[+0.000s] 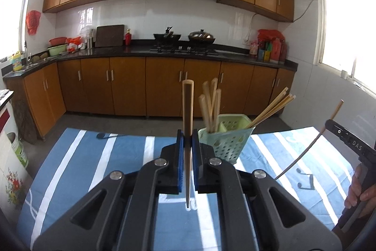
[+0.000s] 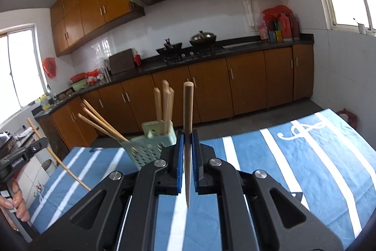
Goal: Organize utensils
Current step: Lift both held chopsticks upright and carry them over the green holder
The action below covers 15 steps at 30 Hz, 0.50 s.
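While the desk (image 1: 122, 157) under its blue-and-white striped cloth (image 2: 305, 157) spreads beneath me, the pale green perforated holder (image 1: 226, 145) stands on it as my landmark, toward the far edge. Four flat pale sticks (image 1: 211, 105) stand nearly upright in one compartment of the holder, and several thin chopsticks (image 1: 272, 108) lean out of another, angled away from the flat ones. My left gripper (image 1: 188, 140) sits just beside the holder, on its side nearest the flat sticks, jaws closed narrow on a wooden chopstick (image 1: 188, 124) that stands upright between the blue pads. My right gripper (image 2: 188, 140) is just beside the holder too, jaws likewise clamped on a second upright chopstick (image 2: 188, 124). Beyond the holder, a small dark utensil (image 1: 102, 135) lies on the cloth near the desk's far edge; I cannot tell what kind it is.
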### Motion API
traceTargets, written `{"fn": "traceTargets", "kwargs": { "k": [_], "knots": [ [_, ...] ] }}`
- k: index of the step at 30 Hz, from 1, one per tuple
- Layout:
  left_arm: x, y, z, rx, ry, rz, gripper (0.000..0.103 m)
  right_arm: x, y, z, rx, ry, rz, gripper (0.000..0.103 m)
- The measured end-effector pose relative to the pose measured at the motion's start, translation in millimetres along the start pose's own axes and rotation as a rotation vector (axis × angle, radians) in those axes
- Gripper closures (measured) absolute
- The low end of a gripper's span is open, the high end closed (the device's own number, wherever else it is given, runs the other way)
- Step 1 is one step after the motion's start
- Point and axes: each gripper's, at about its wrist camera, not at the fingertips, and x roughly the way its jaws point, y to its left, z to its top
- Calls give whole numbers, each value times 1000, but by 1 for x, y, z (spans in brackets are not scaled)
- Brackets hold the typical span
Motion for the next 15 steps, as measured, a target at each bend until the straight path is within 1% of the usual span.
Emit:
{"fn": "traceTargets", "kwargs": {
  "k": [2,7,11,13,15],
  "knots": [
    [-1,-9,11,8,-24,-9,95,-3,10,13,-7,-38,28,96],
    [0,-31,52,-7,-108,-38,95,-7,31,44,-14,-139,82,96],
    [3,-44,85,-29,-189,-29,95,1,41,62,-21,-206,81,96],
    [9,-49,101,-48,-231,-8,95,7,44,69,-21,-230,81,96],
    [17,-52,111,-64,-253,1,95,14,46,72,-27,-248,74,96]
  ]
}}
